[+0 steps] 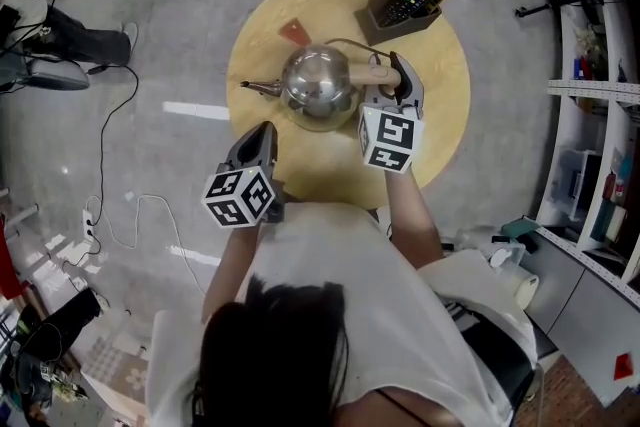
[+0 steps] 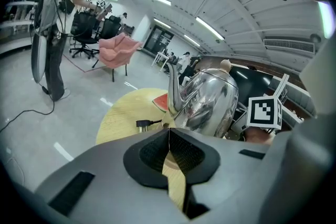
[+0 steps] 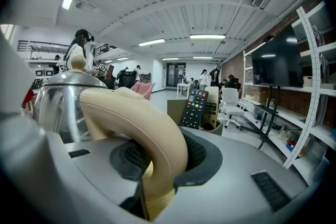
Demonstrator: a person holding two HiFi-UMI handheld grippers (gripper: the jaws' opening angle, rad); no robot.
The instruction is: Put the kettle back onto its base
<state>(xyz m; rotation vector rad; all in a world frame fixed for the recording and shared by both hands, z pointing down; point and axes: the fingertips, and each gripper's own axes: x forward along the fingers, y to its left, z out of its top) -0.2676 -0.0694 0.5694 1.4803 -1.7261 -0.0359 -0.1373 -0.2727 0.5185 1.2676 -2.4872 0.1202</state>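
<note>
A round yellow table (image 1: 440,125) stands on a grey floor. The shiny kettle (image 1: 318,83) is over the middle of the table. Its spout points left and its tan handle (image 3: 142,123) points right. The bottom of the kettle is hidden, so I cannot tell if it sits on anything.

The right claw (image 1: 400,80) is at the right side of the kettle. It is closed tight on the handle, which fills the gap between its two black pads.

The left claw (image 1: 263,130) is on the near left side, close to the kettle but not touching it. Its pads are pressed together at the tips and hold nothing.

A red slice (image 1: 293,32) lies on the far side of the table, just past the kettle. A black plug (image 2: 143,124) lies on the table by the spout. A brown box (image 1: 378,15) with remotes (image 1: 410,0) in it stands at the far right of the table.
</note>
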